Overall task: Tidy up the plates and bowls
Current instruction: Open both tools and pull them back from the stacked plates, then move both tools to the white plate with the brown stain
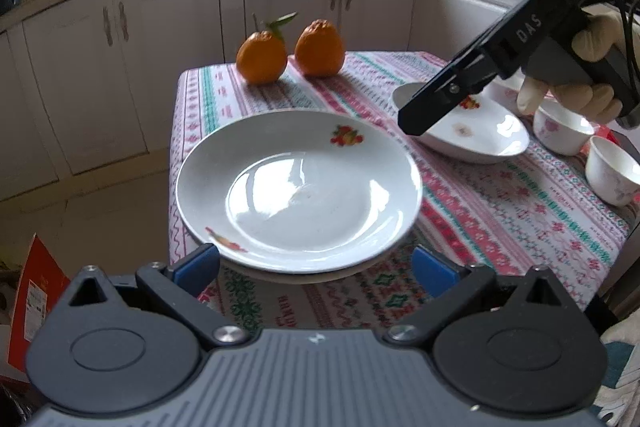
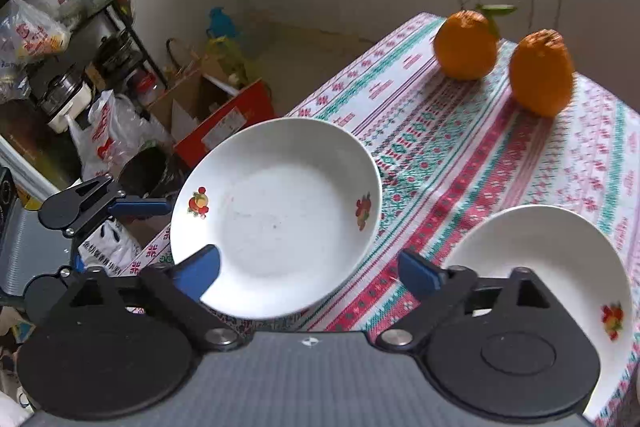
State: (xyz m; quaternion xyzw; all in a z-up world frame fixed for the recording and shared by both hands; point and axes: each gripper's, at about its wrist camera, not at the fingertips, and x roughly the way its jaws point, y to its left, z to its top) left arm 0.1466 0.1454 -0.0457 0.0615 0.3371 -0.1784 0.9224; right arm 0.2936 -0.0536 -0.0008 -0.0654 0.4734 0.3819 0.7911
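two fruit-print plates on the striped tablecloth (image 1: pixel 500 227), one (image 1: pixel 298 191) at the near-left corner between the wide-open left gripper (image 1: pixel 316 267), the other (image 1: pixel 472 131) under the right gripper (image 2: pixel 310 273), also spread wide and marked "DAS", while only the left view catches two small floral bowls (image 1: pixel 564 131), plus two oranges (image 1: pixel 290 53).

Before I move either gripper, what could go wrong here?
1. The near plate overhangs the edge of the table; a nudge from the left gripper, its fingers open, could tip it onto the floor.
2. The right gripper hangs close over the second plate, beside two small bowls; a careless swing could knock them.
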